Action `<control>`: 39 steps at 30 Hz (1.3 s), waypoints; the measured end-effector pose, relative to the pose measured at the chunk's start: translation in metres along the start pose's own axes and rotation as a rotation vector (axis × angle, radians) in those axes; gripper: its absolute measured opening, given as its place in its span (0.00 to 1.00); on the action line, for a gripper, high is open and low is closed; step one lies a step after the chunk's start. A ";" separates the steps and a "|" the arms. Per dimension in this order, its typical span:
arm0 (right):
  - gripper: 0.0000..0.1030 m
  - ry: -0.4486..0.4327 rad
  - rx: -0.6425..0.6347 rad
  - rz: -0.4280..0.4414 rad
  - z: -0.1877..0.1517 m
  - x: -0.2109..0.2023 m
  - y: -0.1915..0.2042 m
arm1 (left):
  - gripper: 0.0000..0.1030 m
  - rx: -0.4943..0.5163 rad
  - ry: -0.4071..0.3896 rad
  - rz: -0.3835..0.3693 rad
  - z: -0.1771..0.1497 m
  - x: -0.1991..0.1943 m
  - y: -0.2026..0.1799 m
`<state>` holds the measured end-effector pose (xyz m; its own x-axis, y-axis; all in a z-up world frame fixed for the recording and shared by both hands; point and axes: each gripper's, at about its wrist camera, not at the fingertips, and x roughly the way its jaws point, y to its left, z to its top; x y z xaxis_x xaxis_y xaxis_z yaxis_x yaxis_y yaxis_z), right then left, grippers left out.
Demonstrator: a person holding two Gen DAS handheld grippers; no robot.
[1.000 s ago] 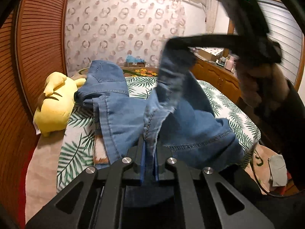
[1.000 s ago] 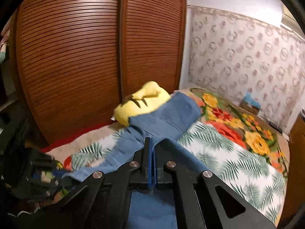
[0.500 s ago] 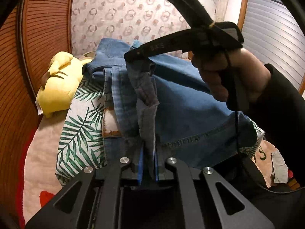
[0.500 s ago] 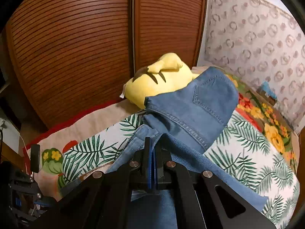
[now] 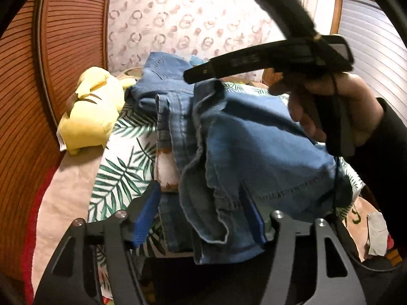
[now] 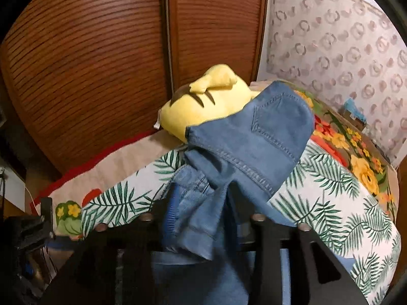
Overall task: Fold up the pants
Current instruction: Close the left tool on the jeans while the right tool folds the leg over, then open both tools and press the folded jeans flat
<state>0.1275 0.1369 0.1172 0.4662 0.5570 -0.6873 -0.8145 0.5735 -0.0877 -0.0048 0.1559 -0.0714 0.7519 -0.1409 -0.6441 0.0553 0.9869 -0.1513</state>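
Blue jeans (image 5: 254,132) lie folded over on the palm-leaf bed cover (image 5: 119,172). My left gripper (image 5: 201,216) hangs low over their near edge. Its jaws are opening, and a loose bunch of denim sags between the blue pads (image 5: 146,213) without being pressed. A hand (image 5: 330,106) holds my right gripper (image 5: 198,76) above the far side of the jeans. In the right wrist view the right gripper (image 6: 202,203) is also opening. A fold of the jeans (image 6: 254,137) lies slack between its fingers, and the back pocket faces up beyond.
A yellow plush toy (image 5: 89,109) lies on the bed beside the waist end of the jeans, against brown louvred doors (image 6: 101,63). A flowered blanket (image 6: 356,167) covers the far part of the bed. A patterned curtain (image 5: 190,25) hangs behind.
Both grippers were shut on denim and now stand apart, so the cloth has slumped onto the pile. The right gripper came down and forward over the jeans.
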 end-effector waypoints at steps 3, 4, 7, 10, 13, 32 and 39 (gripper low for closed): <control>0.48 -0.022 0.011 0.004 -0.004 -0.017 -0.006 | 0.63 0.011 -0.021 0.015 0.003 -0.003 -0.003; 0.48 -0.033 0.007 -0.015 -0.007 -0.024 -0.007 | 0.63 0.014 -0.024 0.015 0.005 -0.002 -0.003; 0.48 -0.058 0.011 -0.037 -0.023 -0.047 -0.015 | 0.63 0.019 -0.020 0.014 0.008 0.000 -0.006; 0.49 -0.073 0.024 -0.077 -0.049 -0.073 -0.027 | 0.63 0.031 -0.019 0.013 0.009 0.002 -0.010; 0.49 -0.060 0.052 -0.131 -0.085 -0.096 -0.042 | 0.63 0.043 -0.022 0.012 0.010 0.003 -0.016; 0.48 -0.030 0.316 -0.192 -0.259 -0.164 -0.073 | 0.63 0.108 0.005 -0.024 0.010 0.027 -0.059; 0.48 -0.053 0.267 -0.136 -0.253 -0.172 -0.049 | 0.63 0.103 0.016 -0.035 0.006 0.029 -0.062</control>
<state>-0.0005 -0.1389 0.0576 0.5880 0.4904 -0.6432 -0.6267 0.7790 0.0211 0.0174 0.0914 -0.0766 0.7375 -0.1763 -0.6519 0.1495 0.9840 -0.0969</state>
